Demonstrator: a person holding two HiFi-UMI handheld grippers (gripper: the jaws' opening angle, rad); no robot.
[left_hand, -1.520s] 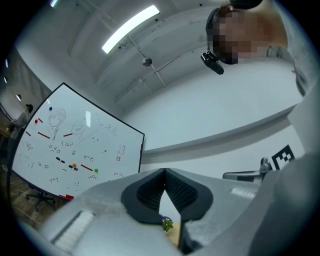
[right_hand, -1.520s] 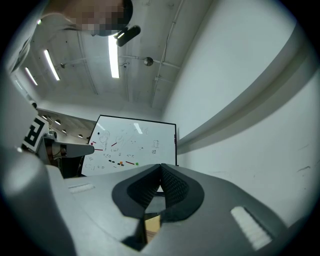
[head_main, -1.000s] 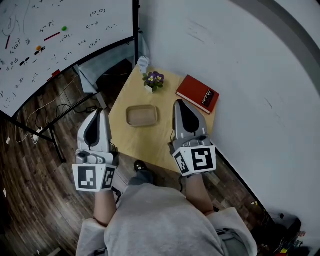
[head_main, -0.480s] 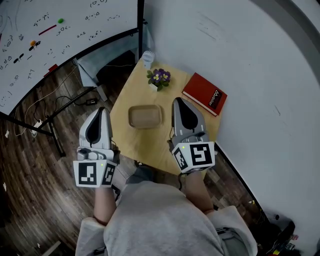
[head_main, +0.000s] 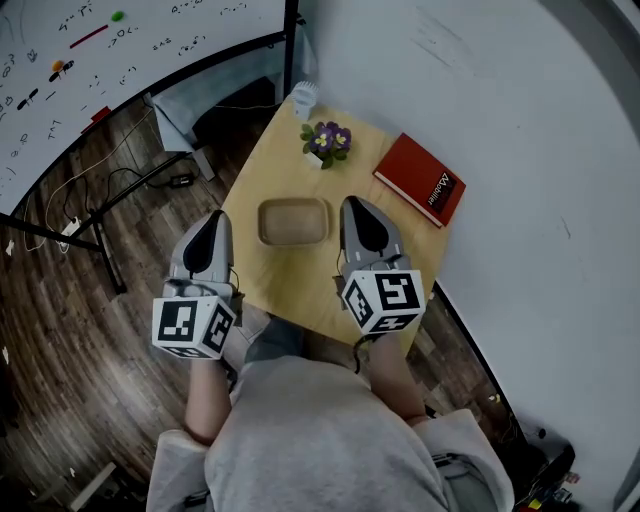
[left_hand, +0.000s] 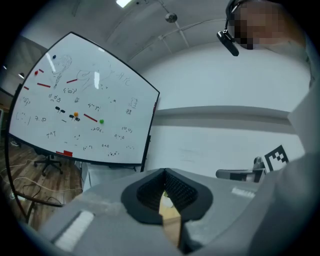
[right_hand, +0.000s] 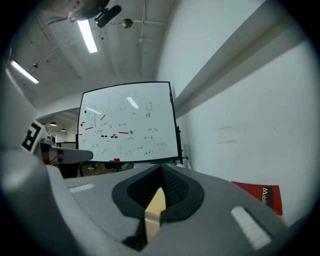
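The left claw (head_main: 212, 218) is held at the near left edge of the desk (head_main: 372, 160), partly over the dark wooden floor (head_main: 80, 330). Its jaws are pressed together at the tips with nothing pinched between them. The right claw (head_main: 352, 205) is over the desk's near right part, and its jaws likewise meet at the tips and are empty. The wooden tray (head_main: 294, 221) lies flat on the desk between the two claws, just to the left of the right claw and a little apart from the left one; neither claw touches it. Farther off stand potted flowers (head_main: 326, 141) with purple blooms, and a small white object (head_main: 305, 97) sits at the far edge. A red book (head_main: 418, 178) lies flat at the far right, beside the wall. A whiteboard (head_main: 100, 40) covered in marks stands at the far left.
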